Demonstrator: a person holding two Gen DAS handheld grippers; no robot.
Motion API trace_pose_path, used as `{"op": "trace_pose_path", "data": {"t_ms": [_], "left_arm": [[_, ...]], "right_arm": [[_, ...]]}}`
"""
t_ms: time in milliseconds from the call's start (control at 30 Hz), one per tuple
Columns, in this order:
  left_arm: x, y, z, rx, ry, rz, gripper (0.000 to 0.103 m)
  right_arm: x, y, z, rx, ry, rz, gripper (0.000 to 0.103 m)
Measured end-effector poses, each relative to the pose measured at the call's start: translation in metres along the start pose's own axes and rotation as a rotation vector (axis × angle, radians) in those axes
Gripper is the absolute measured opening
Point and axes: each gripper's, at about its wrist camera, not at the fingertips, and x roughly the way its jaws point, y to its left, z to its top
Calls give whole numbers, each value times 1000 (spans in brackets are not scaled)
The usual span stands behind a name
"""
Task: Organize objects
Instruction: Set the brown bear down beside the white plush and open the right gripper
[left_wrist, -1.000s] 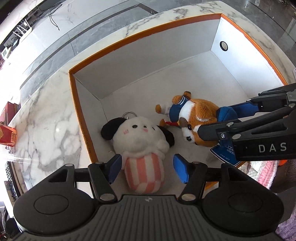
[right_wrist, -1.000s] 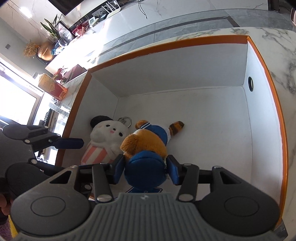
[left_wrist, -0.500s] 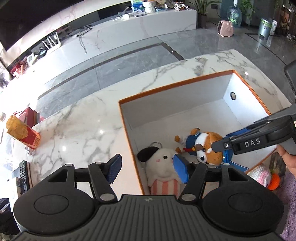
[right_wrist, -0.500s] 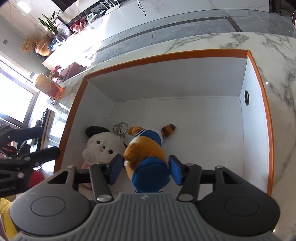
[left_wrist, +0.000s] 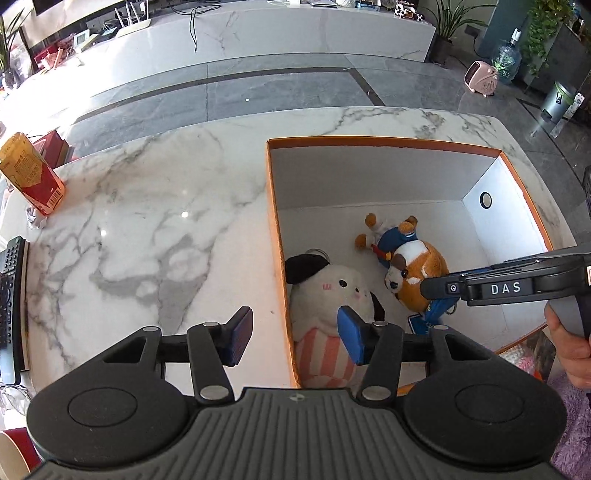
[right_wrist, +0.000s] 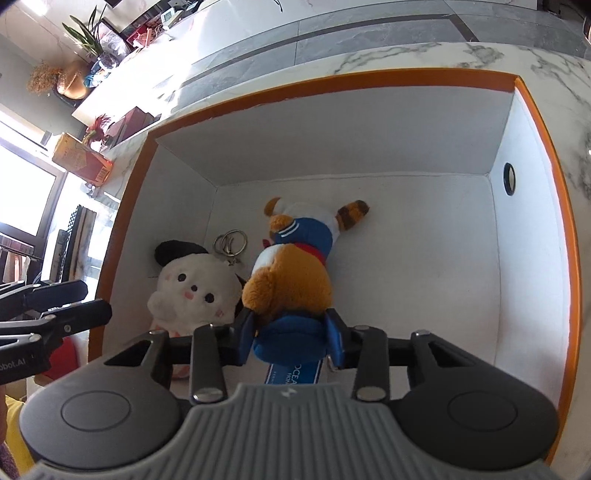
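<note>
Two plush toys lie side by side on the floor of the orange-rimmed white box (right_wrist: 546, 140): a white dog plush (right_wrist: 194, 291) at the left wall, and an orange dog plush (right_wrist: 291, 273) touching it. Right tongs (right_wrist: 291, 341) are clenched on the orange plush's blue cap (right_wrist: 288, 341). Left tongs (left_wrist: 293, 338) are spread wide, holding nothing, above the box's left wall and the marble surface (left_wrist: 147, 229).
</note>
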Motion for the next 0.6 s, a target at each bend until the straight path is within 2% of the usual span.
{"op": "trace_pose_path", "data": {"t_ms": [133, 233, 367, 467, 600], "left_arm": [[2, 2, -2, -6, 4, -3, 58], [5, 4, -2, -16, 10, -14, 54], [7, 6, -4, -26, 14, -26, 52], [7, 7, -5, -28, 15, -29, 51], [9, 8, -3, -34, 19, -37, 51]], "right_arm": [[-4, 14, 1, -112, -64, -88, 41], [6, 16, 1, -139, 27, -57, 40], [29, 3, -4, -53, 162, 23, 39], [35, -2, -6, -25, 207, 65, 38], [37, 8, -12, -110, 236, 62, 38]]}}
